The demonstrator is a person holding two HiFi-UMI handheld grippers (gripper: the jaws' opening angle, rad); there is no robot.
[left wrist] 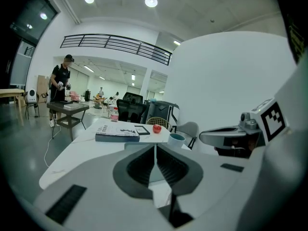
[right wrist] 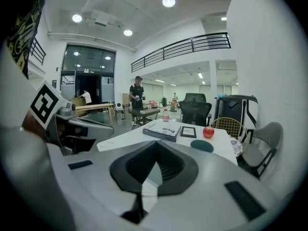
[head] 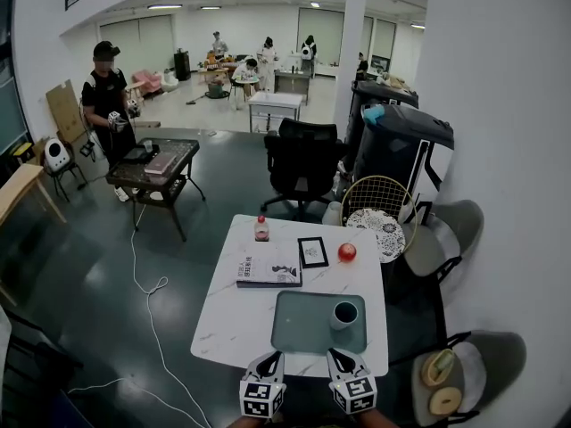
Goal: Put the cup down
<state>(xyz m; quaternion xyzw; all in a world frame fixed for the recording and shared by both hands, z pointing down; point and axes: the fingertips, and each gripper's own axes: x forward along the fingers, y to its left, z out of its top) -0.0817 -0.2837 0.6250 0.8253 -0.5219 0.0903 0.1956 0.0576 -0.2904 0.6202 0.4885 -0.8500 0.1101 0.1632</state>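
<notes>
A teal cup (head: 344, 314) stands upright on the right part of a grey-green tray (head: 299, 328), near the front of the white marble table (head: 223, 319). Both grippers hover at the table's near edge, just short of the tray and apart from the cup. My left gripper (head: 273, 358) is shut with nothing in it, and its own view shows the cup (left wrist: 176, 138) ahead to the right. My right gripper (head: 338, 356) is also shut and empty, the cup (right wrist: 201, 146) lying ahead of it, slightly right.
Behind the tray lie a book (head: 269, 271), a small black picture frame (head: 313, 251), a red apple (head: 347, 252) and a small bottle (head: 261, 228). A gold wire chair (head: 379, 205) and grey chairs (head: 446, 234) stand to the right. A white cable (head: 147, 301) runs over the floor on the left.
</notes>
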